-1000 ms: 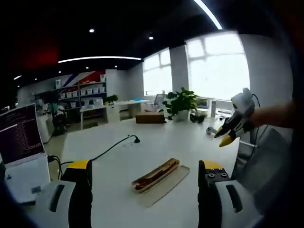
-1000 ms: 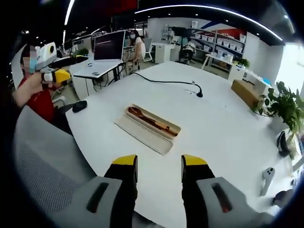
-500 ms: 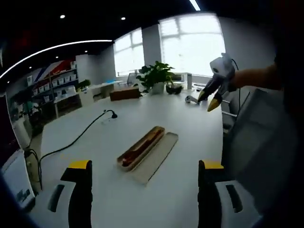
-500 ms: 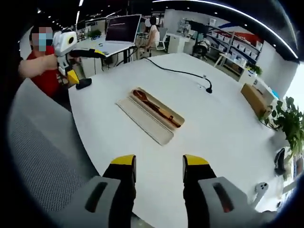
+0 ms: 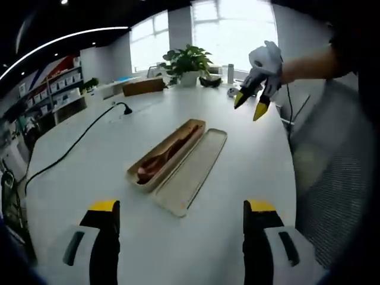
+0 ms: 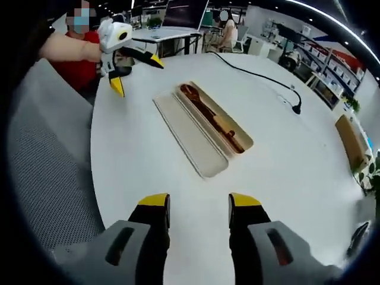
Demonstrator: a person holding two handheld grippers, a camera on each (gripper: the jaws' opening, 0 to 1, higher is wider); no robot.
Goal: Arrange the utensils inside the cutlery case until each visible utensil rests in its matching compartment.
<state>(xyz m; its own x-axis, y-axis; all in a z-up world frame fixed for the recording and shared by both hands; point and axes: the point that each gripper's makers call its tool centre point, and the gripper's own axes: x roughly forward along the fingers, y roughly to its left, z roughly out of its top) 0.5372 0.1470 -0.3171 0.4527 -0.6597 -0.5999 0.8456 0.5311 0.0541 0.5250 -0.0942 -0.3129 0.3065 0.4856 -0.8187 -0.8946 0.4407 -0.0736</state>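
Open cutlery case [image 5: 168,154] lying mid-worktop [image 5: 77,178], wooden utensils [image 6: 211,116] inside, lid [image 6: 190,135] touching alongside. Left claw [image 5: 176,237] and right claw [image 6: 194,228] both held above the worktop, well short of the case, jaws apart, gripping nothing.

White table [image 5: 261,172], bright windows [image 5: 234,27], shelving [image 5: 56,89]

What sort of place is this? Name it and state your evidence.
Probably an open-plan office or lab: a large white table carrying a gooseneck microphone, a desk with a monitor behind, storage shelving along one wall, and a potted plant by big windows.
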